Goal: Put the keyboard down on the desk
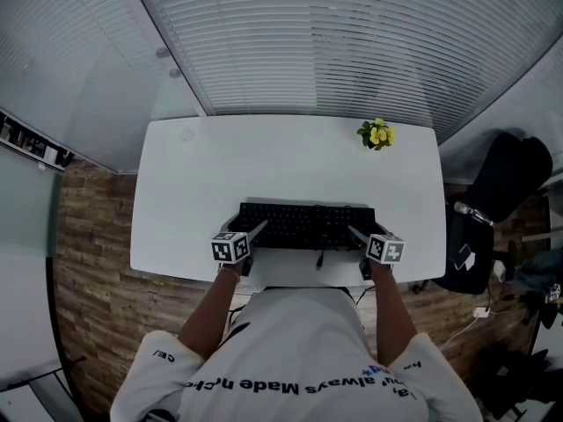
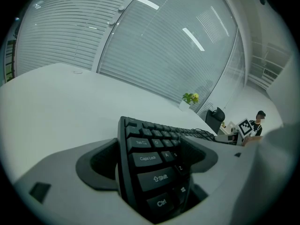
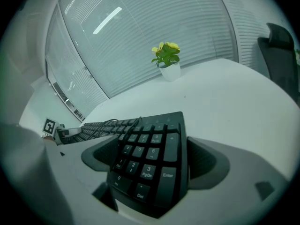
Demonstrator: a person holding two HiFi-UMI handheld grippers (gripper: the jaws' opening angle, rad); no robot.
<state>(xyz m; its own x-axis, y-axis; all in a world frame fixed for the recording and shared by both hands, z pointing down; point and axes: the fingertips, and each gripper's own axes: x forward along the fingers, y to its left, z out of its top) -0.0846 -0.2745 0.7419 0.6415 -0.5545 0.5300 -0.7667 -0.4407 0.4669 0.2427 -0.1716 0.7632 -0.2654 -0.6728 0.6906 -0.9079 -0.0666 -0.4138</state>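
We hold the keyboard [image 1: 308, 225] by its two short ends, one pair of tongs on each. The left tongs [image 2: 151, 156] are clamped on the left end. Their dark pads press on either side of the edge, with the Caps Lock, Shift and Ctrl keys between them. The right tongs [image 3: 150, 161] are clamped on the number-pad end, with the Enter key just inside one pad.

From the head view, the black keyboard lies lengthwise across the near part of the white worktop [image 1: 264, 161], close to its front edge and roughly parallel to it. We cannot tell whether its underside touches the surface or hangs just above it. In both gripper views the row of keys runs away from us toward the other tongs, whose marker cube shows at the far end. A thin dark cable [image 3: 112, 122] lies across the keys in the right gripper view.

A small potted plant [image 1: 376, 134] with yellow flowers stands near the far right corner of the worktop, well apart from the keyboard. Pale blinds [image 1: 334, 42] hang behind the worktop. A black chair [image 1: 506, 178] stands to the right, on the wood-patterned floor [image 1: 88, 262].
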